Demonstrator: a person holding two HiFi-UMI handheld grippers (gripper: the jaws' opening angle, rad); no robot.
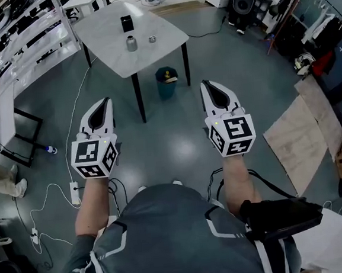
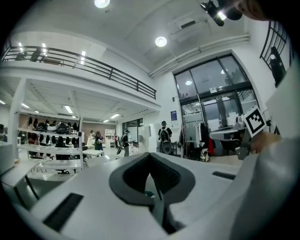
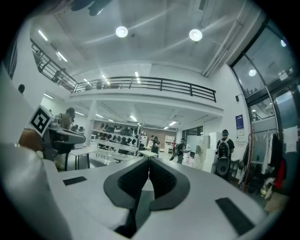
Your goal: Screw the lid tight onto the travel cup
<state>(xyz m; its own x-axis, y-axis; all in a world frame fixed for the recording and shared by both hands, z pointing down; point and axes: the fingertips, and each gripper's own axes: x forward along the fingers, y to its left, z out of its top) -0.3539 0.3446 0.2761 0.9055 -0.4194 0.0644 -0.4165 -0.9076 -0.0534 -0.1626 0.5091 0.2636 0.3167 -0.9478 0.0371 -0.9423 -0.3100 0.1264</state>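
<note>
Far ahead on the tabletop [image 1: 149,22], the travel cup [image 1: 131,43] and lid [image 1: 152,39] sit well apart from the left claw [image 1: 105,102] and right claw [image 1: 207,85], both pressed together, empty.

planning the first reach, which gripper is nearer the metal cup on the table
Left. The left gripper is below and slightly left of the cup; the right gripper is farther off, below and to its right.

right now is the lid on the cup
Off: the lid lies on the table beside the cup, apart from it.
</note>
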